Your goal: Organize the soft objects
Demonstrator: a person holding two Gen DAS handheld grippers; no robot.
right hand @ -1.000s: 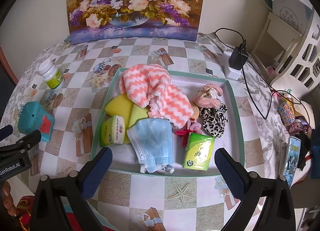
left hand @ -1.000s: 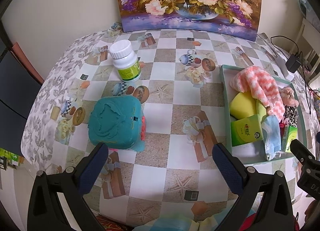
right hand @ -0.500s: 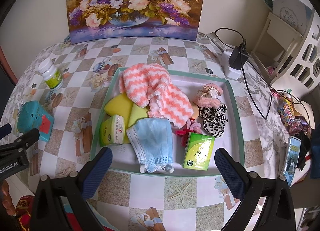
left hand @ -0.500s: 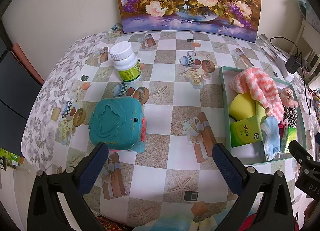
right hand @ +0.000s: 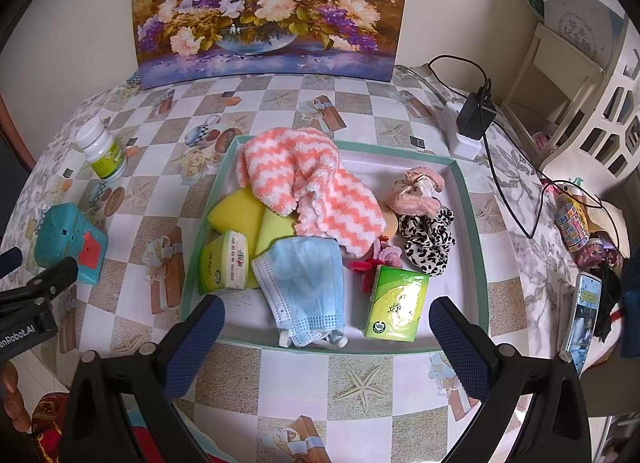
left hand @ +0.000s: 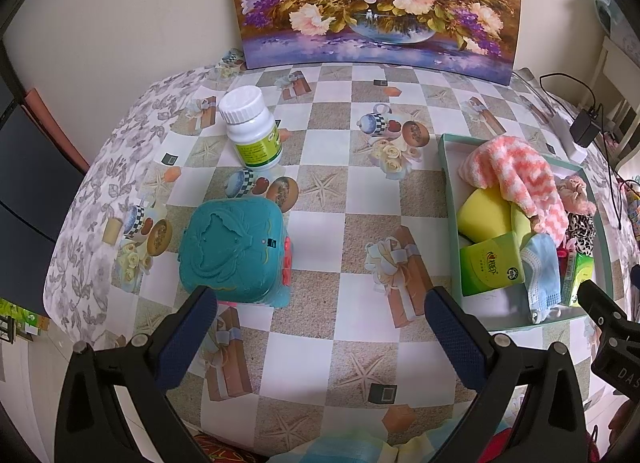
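The tray (right hand: 472, 219) on the worktop (right hand: 360, 379) holds the towel (right hand: 320, 187), sponge (right hand: 236, 213), mask (right hand: 308, 279), tissue packs (right hand: 396, 303) and scrunchies (right hand: 428, 243). The right gripper (right hand: 326, 333) sits at its near rim, jaws wide open, empty. The left gripper (left hand: 320, 327), jaws wide open and empty, is beside the teal toy (left hand: 236, 251).

black tongs (left hand: 320, 327), textured navy fingertips (left hand: 188, 337), silver screws; right tongs (right hand: 326, 337) same.

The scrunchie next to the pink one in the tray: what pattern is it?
Leopard print, black spots on cream. The scrunchie shows best in the right wrist view.
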